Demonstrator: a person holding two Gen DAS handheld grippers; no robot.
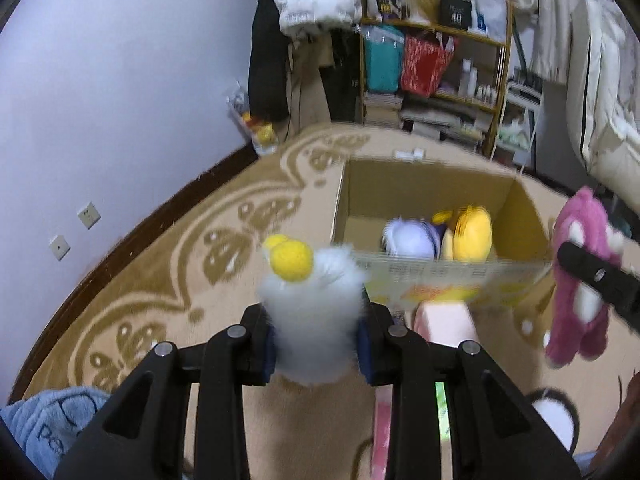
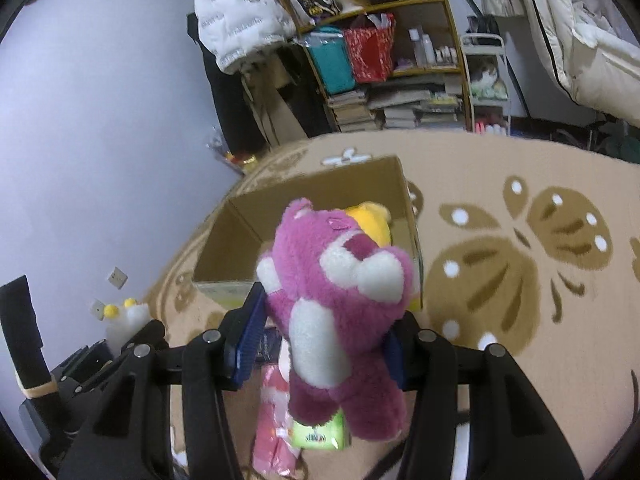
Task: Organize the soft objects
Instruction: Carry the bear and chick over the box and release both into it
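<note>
Plush toys are sitting in both claws, above a patterned carpet point(image 2: 520, 184). Left claw point(image 1: 316, 344) is clamping a fluffy white toy point(image 1: 312, 320) with yellow knobs on top; its blue pads are pressing into the fur on both sides, and the toy is standing upright between the fingers. Ahead of that claw and slightly to its right, an open cardboard box point(image 1: 424, 196) is resting on the carpet, holding a pale lilac plush point(image 1: 408, 236) and a yellow plush point(image 1: 472, 232) side by side. Right claw point(image 2: 324, 348) is gripping a pink bear point(image 2: 340, 304) around its middle, head leaning forward toward the box, legs dangling below the fingers. From this claw, the box is lying just ahead and slightly left, partly hidden behind the bear. Below the right claw, a pink packet point(image 2: 272, 420) and a green packet point(image 2: 320, 436) are lying on the carpet. Motion blur is softening both views.
</note>
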